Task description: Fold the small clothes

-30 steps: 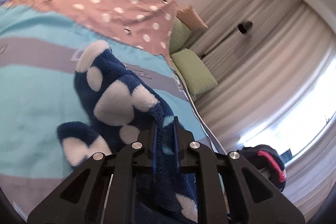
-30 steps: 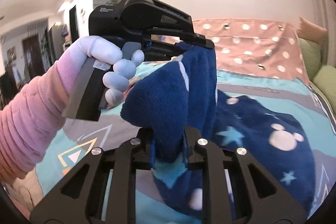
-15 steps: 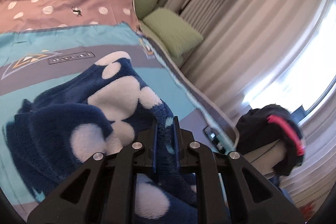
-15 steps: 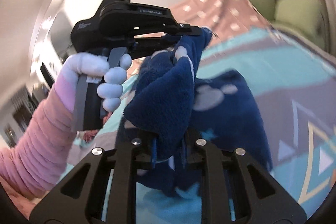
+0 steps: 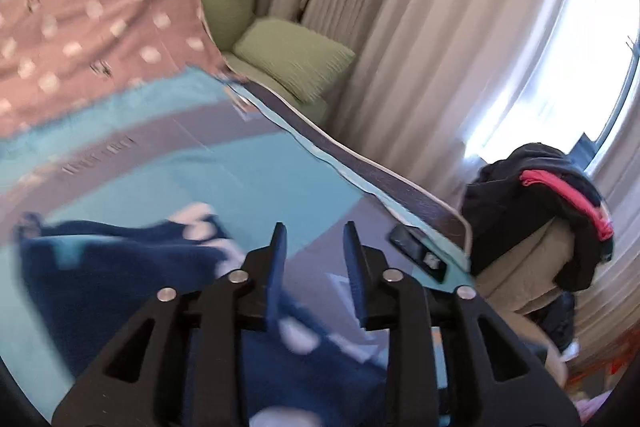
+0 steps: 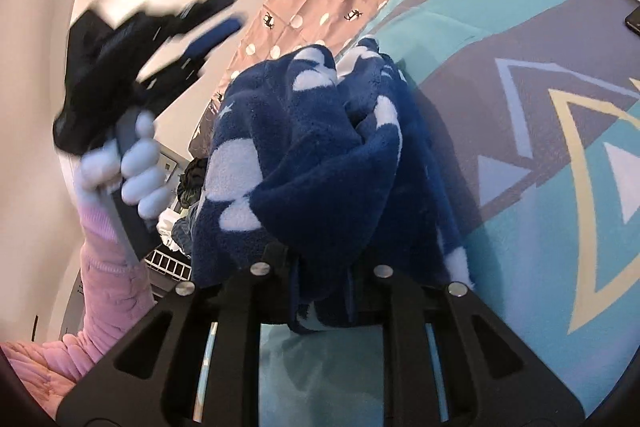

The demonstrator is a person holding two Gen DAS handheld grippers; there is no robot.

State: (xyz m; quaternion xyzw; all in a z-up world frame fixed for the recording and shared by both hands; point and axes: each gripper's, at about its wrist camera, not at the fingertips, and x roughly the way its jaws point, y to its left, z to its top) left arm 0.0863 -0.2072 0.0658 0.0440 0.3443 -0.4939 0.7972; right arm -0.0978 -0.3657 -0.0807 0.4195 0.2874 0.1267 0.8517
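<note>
A navy fleece garment (image 6: 320, 155) with pale blobs and stars is bunched up over the teal and purple bedspread (image 6: 520, 47). My right gripper (image 6: 320, 267) is shut on a thick fold of it, and the cloth hides the fingertips. In the left wrist view the garment (image 5: 120, 267) lies on the bedspread (image 5: 240, 167), low and to the left. My left gripper (image 5: 316, 247) is opening, with nothing pressed between its pads. In the right wrist view the left gripper (image 6: 226, 13) is blurred at the upper left, clear of the cloth, in a gloved hand (image 6: 136, 167).
A pink dotted sheet (image 5: 100, 39) covers the head of the bed, with green pillows (image 5: 292, 55) beside it. A dark phone (image 5: 416, 251) lies near the bed's right edge. Beyond stand curtains (image 5: 420, 47) and a chair heaped with dark clothes (image 5: 536, 195).
My left gripper has let go of the garment, its jaws have parted and it has swung right. The right gripper has rolled and sunk, still gripping the fleece.
</note>
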